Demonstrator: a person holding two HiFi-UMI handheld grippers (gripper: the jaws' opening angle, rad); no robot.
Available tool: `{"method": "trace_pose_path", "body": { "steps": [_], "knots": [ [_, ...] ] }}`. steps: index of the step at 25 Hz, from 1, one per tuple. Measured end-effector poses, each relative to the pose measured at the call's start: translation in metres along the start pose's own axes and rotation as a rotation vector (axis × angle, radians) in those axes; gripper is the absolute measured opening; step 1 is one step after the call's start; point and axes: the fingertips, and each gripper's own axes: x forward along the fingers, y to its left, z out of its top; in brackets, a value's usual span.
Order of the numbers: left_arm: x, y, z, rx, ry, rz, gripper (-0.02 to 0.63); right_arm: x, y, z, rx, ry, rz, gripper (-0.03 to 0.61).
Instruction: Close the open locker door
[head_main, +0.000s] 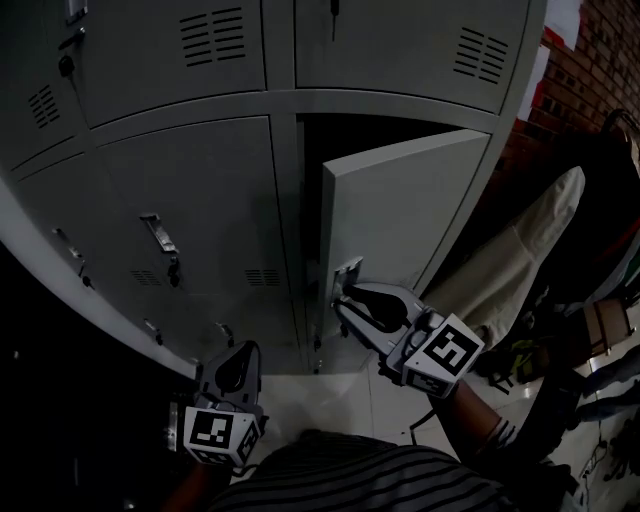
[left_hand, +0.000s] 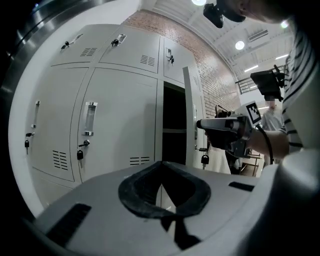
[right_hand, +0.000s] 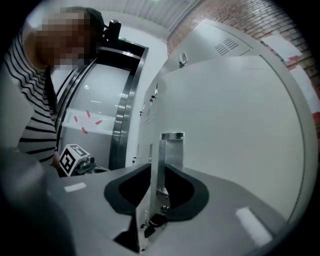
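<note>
Down by the gray lockers (head_main: 200, 190), the locker door (head_main: 400, 210) in the right column stands partway open. It is swung out toward the person, and the dark inside (head_main: 365, 135) of the locker shows behind it. The door's free edge is on the left in the head view, with a shiny latch plate (right_hand: 171, 150) on it. The right gripper (head_main: 345, 292) is at that edge, beside the latch plate. In the right gripper view the thin edge of the door runs up between the two jaws. Both black pads (right_hand: 182, 190) sit against it, one on each side, so this gripper is pinching the locker door. Its marker cube (head_main: 448, 352) sits behind the jaws, close to the person's wrist. In the left gripper view a small padlock (left_hand: 204, 159) hangs just under the right gripper. The left gripper (head_main: 243, 350) is lower and to the left, apart from the lockers and in front of the closed door next to the open one. Its jaws are pressed together with nothing between them. That closed door has a long handle (head_main: 157, 232). A striped shirt (head_main: 350, 470) fills the bottom of the head view. A brick wall (head_main: 600, 60) shows past the lockers on the right.
</note>
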Motion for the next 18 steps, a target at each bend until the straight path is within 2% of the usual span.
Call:
{"method": "trace_pose_path", "body": {
  "steps": [15,18],
  "knots": [
    [0.034,0.058,0.001,-0.006,0.017,0.018,0.003,0.072,-0.081,-0.024,0.025,0.032,-0.122,0.088],
    [0.037,0.062,0.0,-0.005,0.014,0.007,0.003,0.075,-0.084,-0.024,-0.001,0.029,-0.136,0.04]
  ]
}}
